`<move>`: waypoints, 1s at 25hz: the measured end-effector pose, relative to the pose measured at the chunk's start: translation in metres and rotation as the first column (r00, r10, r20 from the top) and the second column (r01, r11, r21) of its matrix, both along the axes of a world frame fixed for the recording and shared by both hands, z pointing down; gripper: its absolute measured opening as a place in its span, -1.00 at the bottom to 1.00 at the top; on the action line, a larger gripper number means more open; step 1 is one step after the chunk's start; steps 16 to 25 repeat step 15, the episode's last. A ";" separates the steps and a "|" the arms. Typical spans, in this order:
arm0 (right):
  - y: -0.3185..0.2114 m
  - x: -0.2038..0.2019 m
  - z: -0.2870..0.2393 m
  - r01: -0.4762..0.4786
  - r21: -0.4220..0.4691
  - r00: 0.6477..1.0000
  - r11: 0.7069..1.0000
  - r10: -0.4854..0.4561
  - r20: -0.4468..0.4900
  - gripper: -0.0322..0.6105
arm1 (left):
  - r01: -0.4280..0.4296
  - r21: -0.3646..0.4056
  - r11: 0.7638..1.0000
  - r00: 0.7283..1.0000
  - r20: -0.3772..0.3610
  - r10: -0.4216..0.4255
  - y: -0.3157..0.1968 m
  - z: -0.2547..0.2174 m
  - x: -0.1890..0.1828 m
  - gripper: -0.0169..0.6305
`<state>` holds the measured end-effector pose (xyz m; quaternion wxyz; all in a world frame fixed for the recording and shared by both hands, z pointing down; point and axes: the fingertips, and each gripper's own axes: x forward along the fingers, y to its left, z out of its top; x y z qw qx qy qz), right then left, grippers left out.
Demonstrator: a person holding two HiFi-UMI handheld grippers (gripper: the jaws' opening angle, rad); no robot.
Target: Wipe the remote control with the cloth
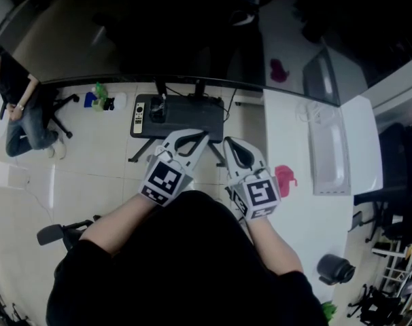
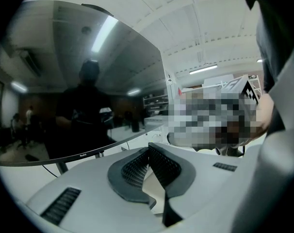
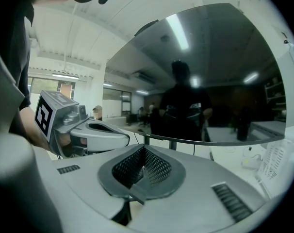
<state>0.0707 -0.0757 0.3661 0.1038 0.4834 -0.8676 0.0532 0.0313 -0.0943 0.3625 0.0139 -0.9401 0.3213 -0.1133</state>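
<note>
1. The person is holding the left gripper (image 1: 203, 137) and the right gripper (image 1: 229, 144) side by side, close to the chest, with both pointing forward over the floor.
2. In the left gripper view, the left gripper (image 2: 148, 150) is showing its jaws fully together, the ribbed pads meeting at the tips. It is gripping nothing.
3. In the right gripper view, the right gripper (image 3: 143, 150) is likewise showing its jaws fully closed, pad against pad. It too is holding nothing.
4. The remote control (image 1: 139, 119), pale and slim, is lying at the left end of a dark stand (image 1: 196, 114) ahead of both grippers and well apart from them. Neither gripper is touching it.
5. A dark lump (image 1: 157, 109) is sitting just beside the remote control on the stand. What it is cannot be told.
6. A pink item (image 1: 285, 180), crumpled and looking like a cloth, is lying on the white table (image 1: 294, 243) to the right, near the right gripper but not touching it.
7. A white basket (image 1: 326, 156) is resting on the same table, just beyond the pink item.
8. A large dark screen (image 1: 124, 39) is standing behind the stand and is reflecting the person in both gripper views.
9. Another person (image 1: 19, 107) is sitting at the far left of the head view.
</note>
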 end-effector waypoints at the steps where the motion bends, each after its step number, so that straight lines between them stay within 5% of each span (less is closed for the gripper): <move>1: 0.000 0.000 0.000 0.000 0.002 1.000 1.000 0.000 -0.002 -0.88 | -0.001 0.001 1.000 1.000 0.001 0.001 0.000 0.000 0.000 -0.95; 25: 0.000 0.000 0.003 -0.002 -0.005 1.000 1.000 0.002 -0.012 -0.88 | 0.002 -0.013 1.000 1.000 0.005 -0.002 0.002 0.005 0.000 -0.95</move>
